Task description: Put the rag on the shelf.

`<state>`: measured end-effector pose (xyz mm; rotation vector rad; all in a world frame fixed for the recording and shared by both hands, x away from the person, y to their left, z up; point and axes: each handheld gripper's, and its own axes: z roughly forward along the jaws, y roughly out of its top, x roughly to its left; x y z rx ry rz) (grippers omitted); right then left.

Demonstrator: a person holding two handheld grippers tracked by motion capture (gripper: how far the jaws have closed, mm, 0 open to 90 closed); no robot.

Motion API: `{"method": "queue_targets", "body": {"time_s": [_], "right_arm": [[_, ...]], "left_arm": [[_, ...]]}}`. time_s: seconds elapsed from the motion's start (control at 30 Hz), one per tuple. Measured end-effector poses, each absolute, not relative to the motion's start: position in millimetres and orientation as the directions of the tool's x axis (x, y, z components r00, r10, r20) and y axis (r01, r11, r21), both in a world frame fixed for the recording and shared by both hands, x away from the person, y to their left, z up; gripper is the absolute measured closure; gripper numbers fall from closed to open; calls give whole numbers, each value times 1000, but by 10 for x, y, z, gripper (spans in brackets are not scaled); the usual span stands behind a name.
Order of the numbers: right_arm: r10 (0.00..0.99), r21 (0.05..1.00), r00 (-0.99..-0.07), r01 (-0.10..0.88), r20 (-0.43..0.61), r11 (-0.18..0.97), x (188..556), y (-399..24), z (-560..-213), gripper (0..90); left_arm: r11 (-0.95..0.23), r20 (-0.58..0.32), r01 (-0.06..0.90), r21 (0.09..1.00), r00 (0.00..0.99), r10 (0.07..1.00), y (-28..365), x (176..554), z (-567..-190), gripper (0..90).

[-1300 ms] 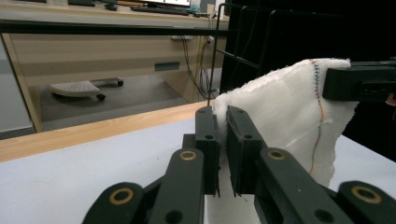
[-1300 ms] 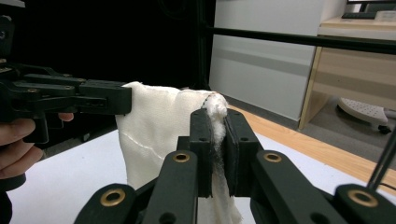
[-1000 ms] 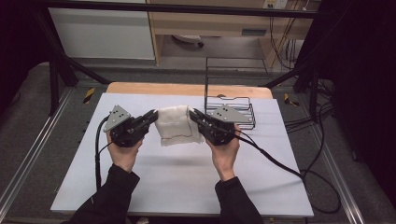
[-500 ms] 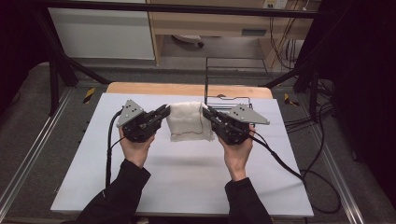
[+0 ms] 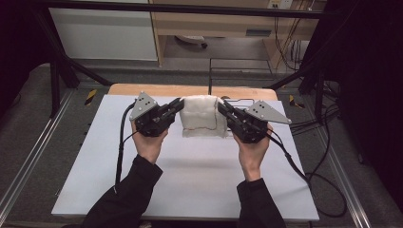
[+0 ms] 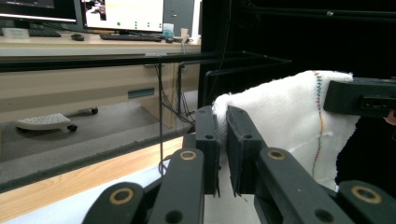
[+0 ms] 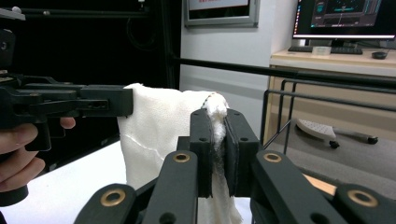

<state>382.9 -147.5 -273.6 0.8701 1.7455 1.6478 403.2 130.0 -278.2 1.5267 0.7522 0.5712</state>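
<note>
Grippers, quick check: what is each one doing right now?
Left gripper: shut on one top corner of the white knitted cloth, which hangs lifted.
Right gripper: shut on the cloth's other top corner.

White table top, black wire rack behind it, monitors on a desk

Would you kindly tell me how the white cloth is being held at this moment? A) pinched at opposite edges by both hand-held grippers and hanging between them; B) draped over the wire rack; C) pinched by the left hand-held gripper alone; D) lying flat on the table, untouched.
A: the left hand-held gripper and the right hand-held gripper each clamp an edge of the white cloth, which hangs between them.
</note>
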Motion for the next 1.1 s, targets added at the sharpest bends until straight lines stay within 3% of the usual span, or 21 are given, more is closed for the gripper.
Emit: {"method": "queue_targets", "body": {"time_s": [1.1], "right_arm": [[827, 1000, -562, 1, 15, -17, 3972, -1854, -2379, 832]], "left_arm": [[26, -70, 74, 997, 680, 730, 858, 4283, -2358, 837]]}}
